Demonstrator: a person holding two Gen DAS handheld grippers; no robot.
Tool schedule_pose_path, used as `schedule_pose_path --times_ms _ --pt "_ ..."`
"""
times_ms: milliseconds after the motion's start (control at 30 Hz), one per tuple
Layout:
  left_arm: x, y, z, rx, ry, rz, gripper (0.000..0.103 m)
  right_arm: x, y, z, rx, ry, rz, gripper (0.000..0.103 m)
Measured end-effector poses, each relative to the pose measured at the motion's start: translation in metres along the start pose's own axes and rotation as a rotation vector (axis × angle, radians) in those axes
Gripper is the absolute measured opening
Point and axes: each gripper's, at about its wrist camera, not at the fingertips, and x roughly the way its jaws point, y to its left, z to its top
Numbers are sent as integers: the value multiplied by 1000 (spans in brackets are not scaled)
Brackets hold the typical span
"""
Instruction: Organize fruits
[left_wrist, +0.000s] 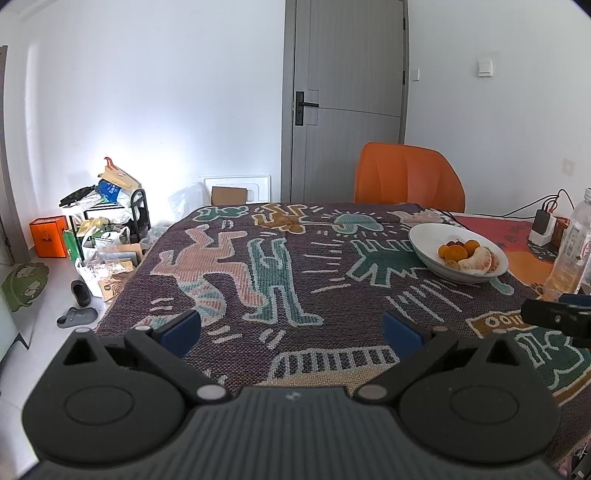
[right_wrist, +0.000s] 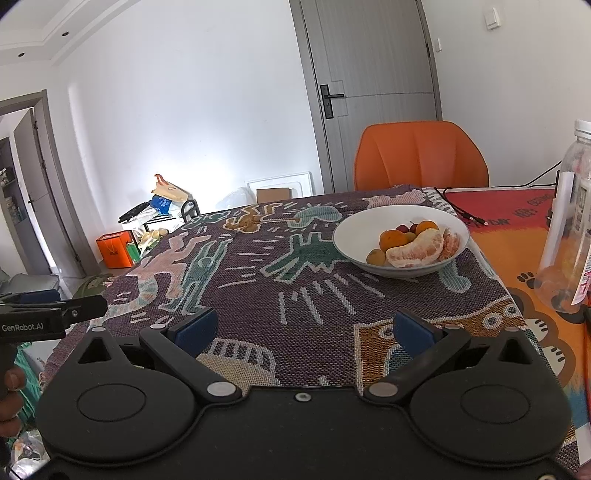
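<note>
A white bowl (left_wrist: 424, 236) stands on the patterned tablecloth at the far right and also shows in the right wrist view (right_wrist: 354, 229). It holds oranges (right_wrist: 392, 239), peeled citrus segments (right_wrist: 417, 253), small red fruits (right_wrist: 404, 227) and a small yellow-green fruit (right_wrist: 376, 256). My left gripper (left_wrist: 291, 328) is open and empty, above the cloth, well short and left of the bowl. My right gripper (right_wrist: 304, 330) is open and empty, near the table's front edge, short of the bowl.
A clear plastic bottle (right_wrist: 569, 229) stands at the right on an orange mat (right_wrist: 517, 236). An orange chair (right_wrist: 421, 155) stands behind the table. A charger with cables (left_wrist: 543, 221) lies at the far right. Bags and boxes (left_wrist: 103, 229) clutter the floor on the left.
</note>
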Motion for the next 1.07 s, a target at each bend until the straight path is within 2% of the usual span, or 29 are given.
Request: schedule_pose_path --times_ms 1067 --pt "1 -1 -1 5 3 -6 103 2 3 -2 0 9 11 103"
